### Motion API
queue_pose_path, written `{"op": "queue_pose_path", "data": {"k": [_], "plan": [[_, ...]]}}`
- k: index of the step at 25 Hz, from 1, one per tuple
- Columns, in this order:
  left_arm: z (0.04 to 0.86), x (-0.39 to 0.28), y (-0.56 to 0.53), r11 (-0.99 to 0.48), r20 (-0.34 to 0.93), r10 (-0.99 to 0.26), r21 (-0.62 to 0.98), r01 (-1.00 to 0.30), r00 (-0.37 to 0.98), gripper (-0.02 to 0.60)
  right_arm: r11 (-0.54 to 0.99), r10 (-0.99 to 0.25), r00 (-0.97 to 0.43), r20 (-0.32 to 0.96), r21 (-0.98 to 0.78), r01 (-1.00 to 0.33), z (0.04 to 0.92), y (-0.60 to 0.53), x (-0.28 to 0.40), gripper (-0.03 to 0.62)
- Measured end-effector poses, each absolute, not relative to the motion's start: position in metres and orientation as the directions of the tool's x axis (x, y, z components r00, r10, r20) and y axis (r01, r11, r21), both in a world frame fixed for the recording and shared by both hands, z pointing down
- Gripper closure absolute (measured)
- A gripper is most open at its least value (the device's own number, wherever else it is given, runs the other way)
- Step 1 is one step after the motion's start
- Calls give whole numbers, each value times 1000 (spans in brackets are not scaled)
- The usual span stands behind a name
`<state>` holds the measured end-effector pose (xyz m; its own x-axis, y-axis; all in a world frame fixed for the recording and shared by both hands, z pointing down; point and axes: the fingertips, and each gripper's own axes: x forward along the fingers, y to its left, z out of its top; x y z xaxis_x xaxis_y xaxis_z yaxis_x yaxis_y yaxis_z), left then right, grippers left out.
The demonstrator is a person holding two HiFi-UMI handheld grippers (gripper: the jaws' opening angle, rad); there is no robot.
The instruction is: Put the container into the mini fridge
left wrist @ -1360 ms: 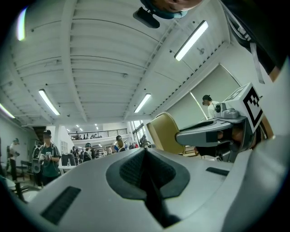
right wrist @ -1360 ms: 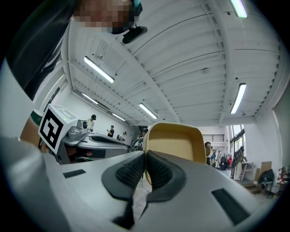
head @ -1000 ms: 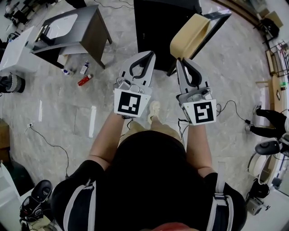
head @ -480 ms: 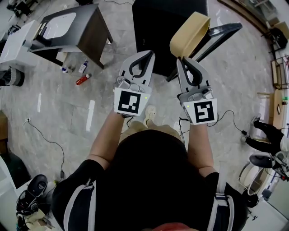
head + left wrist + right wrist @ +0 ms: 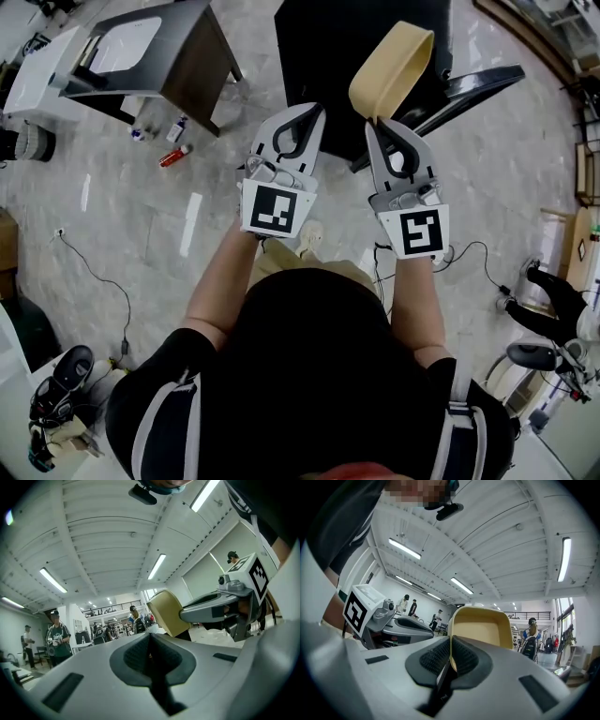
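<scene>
The right gripper (image 5: 378, 127) pinches the rim of the tan container (image 5: 394, 61) at upper centre, in front of what seems the mini fridge (image 5: 328, 37). The container looks light and stiff, so the rim hold suits it. The left gripper (image 5: 309, 112) is closed on nothing.

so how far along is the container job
Done: the tan container is off the ground, its rim pinched in the shut right claw. In hand: it hangs in front of the black box, probably the fridge. Still to do: setting it inside. The left claw is shut and empty.
</scene>
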<state>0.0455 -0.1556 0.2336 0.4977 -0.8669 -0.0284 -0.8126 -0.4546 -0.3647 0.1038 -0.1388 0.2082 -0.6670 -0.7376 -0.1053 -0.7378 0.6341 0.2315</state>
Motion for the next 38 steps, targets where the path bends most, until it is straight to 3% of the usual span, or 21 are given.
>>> {"op": "queue_pose_path", "data": {"k": [21, 27, 38], "plan": [[257, 101, -182, -514, 20, -835, -383, -767, 550, 558, 611, -772, -627, -102, 154, -777, 237, -153, 156, 553], [278, 90, -203, -526, 44, -834, -359, -771, 549, 558, 653, -739, -663, 122, 373, -659, 280, -174, 137, 553], [331, 44, -247, -524, 81, -847, -292, -800, 526, 558, 736, -672, -688, 273, 346, -582, 340, -216, 93, 553]]}}
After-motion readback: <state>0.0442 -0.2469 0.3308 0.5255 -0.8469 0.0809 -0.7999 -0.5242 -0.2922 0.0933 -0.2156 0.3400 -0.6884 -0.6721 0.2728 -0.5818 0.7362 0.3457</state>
